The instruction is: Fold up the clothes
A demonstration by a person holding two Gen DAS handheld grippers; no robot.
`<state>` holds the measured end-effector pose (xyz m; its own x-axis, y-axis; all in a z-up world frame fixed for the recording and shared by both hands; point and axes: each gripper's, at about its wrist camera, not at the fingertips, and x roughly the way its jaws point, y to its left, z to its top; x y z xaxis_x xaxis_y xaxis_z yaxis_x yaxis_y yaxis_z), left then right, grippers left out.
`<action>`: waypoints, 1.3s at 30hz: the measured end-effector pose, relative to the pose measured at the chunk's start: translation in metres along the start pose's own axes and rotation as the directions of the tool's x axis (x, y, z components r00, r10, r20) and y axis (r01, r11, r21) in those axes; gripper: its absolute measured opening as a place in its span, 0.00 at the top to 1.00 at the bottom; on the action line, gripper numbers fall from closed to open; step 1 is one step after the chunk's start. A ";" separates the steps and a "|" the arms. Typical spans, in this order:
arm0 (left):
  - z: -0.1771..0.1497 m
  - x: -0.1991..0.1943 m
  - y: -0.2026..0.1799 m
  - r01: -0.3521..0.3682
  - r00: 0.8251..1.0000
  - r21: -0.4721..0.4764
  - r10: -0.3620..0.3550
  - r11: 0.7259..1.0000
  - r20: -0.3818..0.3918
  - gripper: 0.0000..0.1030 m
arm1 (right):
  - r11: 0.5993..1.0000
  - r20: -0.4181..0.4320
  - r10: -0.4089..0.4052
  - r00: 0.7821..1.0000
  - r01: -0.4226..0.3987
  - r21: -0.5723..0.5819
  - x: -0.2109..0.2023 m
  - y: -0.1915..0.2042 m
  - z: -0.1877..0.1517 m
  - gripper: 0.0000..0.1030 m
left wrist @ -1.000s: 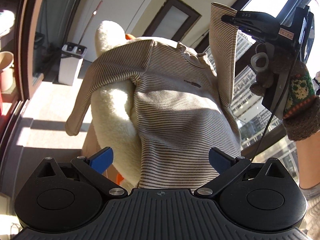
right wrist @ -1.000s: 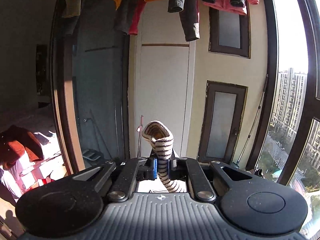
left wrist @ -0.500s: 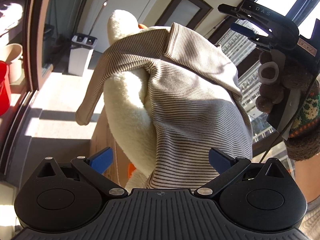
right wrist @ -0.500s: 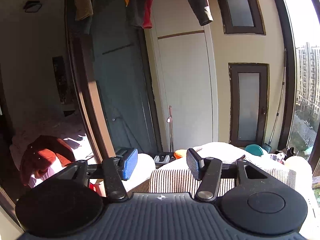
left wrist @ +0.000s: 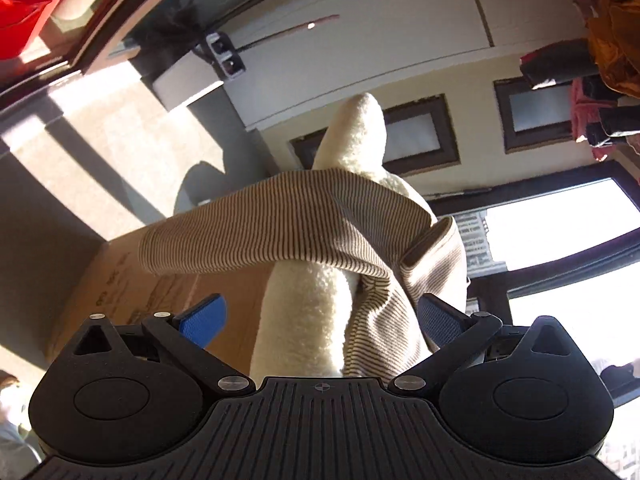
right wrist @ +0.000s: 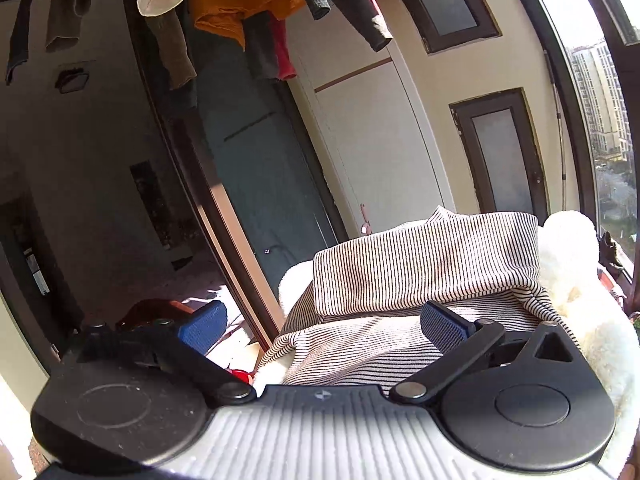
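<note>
A brown-and-white striped long-sleeved top point(left wrist: 304, 224) lies draped over a cream fleece-covered mound point(left wrist: 304, 320). One sleeve sticks out to the left in the left wrist view. In the right wrist view the other sleeve point(right wrist: 424, 260) lies folded across the top's body point(right wrist: 360, 348). My left gripper point(left wrist: 320, 316) is open and empty, close below the top. My right gripper point(right wrist: 324, 324) is open and empty, just above the top's body.
A cardboard box point(left wrist: 132, 284) sits under the fleece mound. Clothes hang from a rack overhead point(right wrist: 236, 4). A red bucket point(left wrist: 28, 4) and a white bin point(left wrist: 188, 80) stand on the floor. Large windows point(left wrist: 560, 220) are at the right.
My right gripper opened and let go of the sleeve, which now lies folded across the top. My left gripper moved in low and close under the left sleeve, tilting upward.
</note>
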<state>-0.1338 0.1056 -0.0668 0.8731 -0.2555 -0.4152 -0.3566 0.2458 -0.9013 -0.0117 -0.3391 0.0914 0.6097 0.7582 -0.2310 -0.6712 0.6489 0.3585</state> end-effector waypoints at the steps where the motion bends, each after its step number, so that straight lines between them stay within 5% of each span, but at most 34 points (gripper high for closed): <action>1: 0.006 0.005 0.014 0.008 1.000 -0.059 -0.009 0.998 -0.003 0.00 | 1.000 0.011 0.004 1.000 -0.003 -0.022 -0.010 0.002 0.003 0.00; 4: 0.009 0.027 0.054 0.029 1.000 -0.229 -0.031 0.973 -0.005 0.00 | 0.993 0.017 -0.040 0.999 0.042 -0.112 -0.026 0.007 0.005 0.00; 8: -0.004 0.069 0.104 0.085 0.995 -0.455 -0.103 0.886 -0.016 0.00 | 0.989 -0.001 -0.062 0.998 0.061 -0.137 -0.031 0.008 0.010 0.00; 13: -0.015 0.109 0.162 0.125 0.991 -0.690 -0.120 0.713 0.056 0.00 | 1.000 -0.001 -0.002 1.000 0.002 0.002 -0.035 -0.004 0.017 0.00; 17: -0.006 0.135 0.177 0.133 0.990 -0.733 -0.120 0.667 0.071 0.00 | 0.989 0.005 0.038 0.999 -0.038 0.145 -0.047 -0.027 0.016 0.00; 20: 0.007 0.147 0.172 0.115 0.993 -0.705 -0.095 0.700 0.068 0.01 | 0.980 0.014 0.017 1.000 -0.020 0.200 -0.053 -0.040 0.012 0.00; 21: 0.011 0.146 0.169 0.094 0.995 -0.692 -0.052 0.716 0.081 0.08 | 0.978 0.017 0.007 1.000 -0.010 0.207 -0.054 -0.043 0.010 0.00; 22: 0.015 0.144 0.167 0.073 0.996 -0.681 -0.016 0.728 0.090 0.35 | 0.977 0.019 -0.003 1.000 -0.001 0.214 -0.055 -0.047 0.008 0.00; 24: 0.016 0.139 0.162 0.065 0.995 -0.679 0.001 0.731 0.096 0.62 | 0.975 0.027 -0.017 0.999 0.011 0.224 -0.058 -0.053 0.004 0.00; 26: 0.020 0.127 0.152 0.091 0.992 -0.639 -0.016 0.764 0.122 0.67 | 0.977 0.044 -0.032 0.999 0.022 0.212 -0.058 -0.056 0.002 0.00; 27: 0.022 0.118 0.142 0.076 0.991 -0.596 0.003 0.799 0.131 0.79 | 0.979 0.054 -0.041 0.998 0.029 0.202 -0.058 -0.056 0.002 0.00; 33: 0.033 0.059 0.061 -0.019 0.978 -0.340 0.089 0.940 0.191 0.87 | 0.986 0.080 -0.053 0.995 0.040 0.162 -0.041 -0.066 -0.001 0.00; 39: 0.038 0.008 -0.043 -0.128 0.944 -0.070 0.143 0.989 0.296 0.89 | 0.982 -0.038 -0.022 0.999 0.029 0.188 -0.008 -0.084 -0.002 0.00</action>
<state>-0.0989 0.1286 -0.0269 0.8719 0.0704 -0.4845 -0.4878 0.2104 -0.8472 0.0388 -0.3999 0.0610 0.6079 0.7456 -0.2729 -0.5619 0.6468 0.5156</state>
